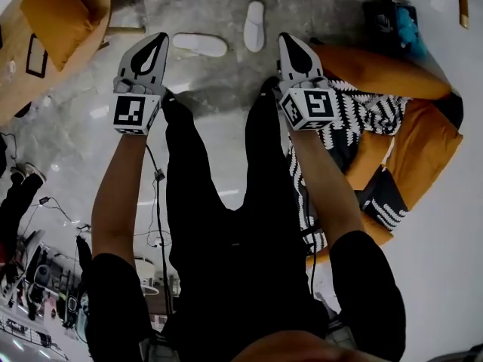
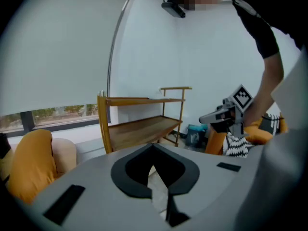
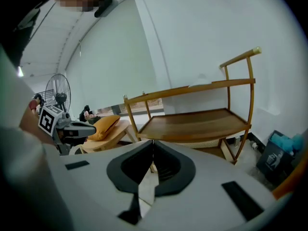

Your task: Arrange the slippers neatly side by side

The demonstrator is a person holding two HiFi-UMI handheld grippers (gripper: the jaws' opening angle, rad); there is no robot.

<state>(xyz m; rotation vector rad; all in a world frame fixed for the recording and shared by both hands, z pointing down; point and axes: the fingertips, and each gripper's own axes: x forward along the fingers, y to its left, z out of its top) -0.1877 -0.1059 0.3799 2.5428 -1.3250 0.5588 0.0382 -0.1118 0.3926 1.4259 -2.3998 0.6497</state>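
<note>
Holding the left gripper out over the grey floor, jaws pressed together tip to tip, pinching nothing. Holding the right gripper beside it, well apart, jaws likewise pressed together and empty. Pointing both forward and somewhat downward, touching neither slipper.

Lying on the floor just beyond the gripper tips, between the two: the left slipper, white, stretching crosswise, and the right slipper, white, pointing away toward the far side. Sitting near each other but apart, roughly at right angles, not yet side by side.

Standing at the far side, a wooden shelf, clear in both gripper views but cut off at the top edge of the head view. Hiding the slippers in both gripper views behind each gripper's own grey body; showing only a pale patch through the gap below the jaws, too small to make out. Covering the near middle of the floor, legs in black trousers. Lying at the right, a black-and-white patterned cloth, partly hidden by the right arm.
</note>
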